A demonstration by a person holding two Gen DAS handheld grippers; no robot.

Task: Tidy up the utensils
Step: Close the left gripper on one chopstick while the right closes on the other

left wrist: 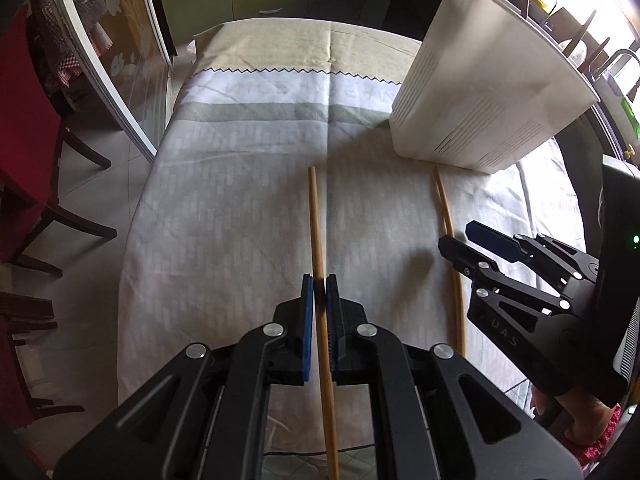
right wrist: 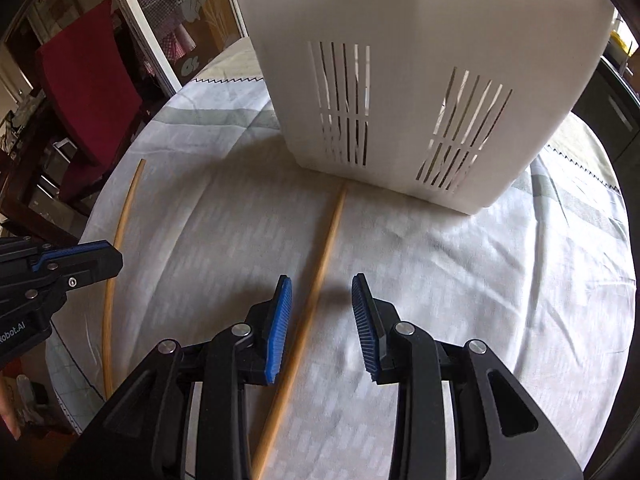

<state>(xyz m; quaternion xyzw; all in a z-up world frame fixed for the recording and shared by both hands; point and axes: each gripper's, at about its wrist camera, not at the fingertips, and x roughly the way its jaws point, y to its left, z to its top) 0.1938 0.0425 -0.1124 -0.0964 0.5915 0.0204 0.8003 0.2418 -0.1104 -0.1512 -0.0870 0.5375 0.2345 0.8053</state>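
Left gripper (left wrist: 320, 280): blue pads nearly together, closed narrowly around one wooden chopstick (left wrist: 318, 232); whether the pads press its sides cannot be confirmed. That chopstick lies on the pale tablecloth (left wrist: 224, 216), well to the left of the white slotted holder (left wrist: 492, 92), its far tip pointing roughly level with the holder's near base.

Right gripper (right wrist: 322, 284): jaws spread wide, straddling a second chopstick (right wrist: 320, 264) without contact; it holds nothing. This chopstick's far tip ends just short of the holder's base.

The holder stands upright on the cloth. A red chair (right wrist: 86, 80) stands beyond the table, left of the holder.
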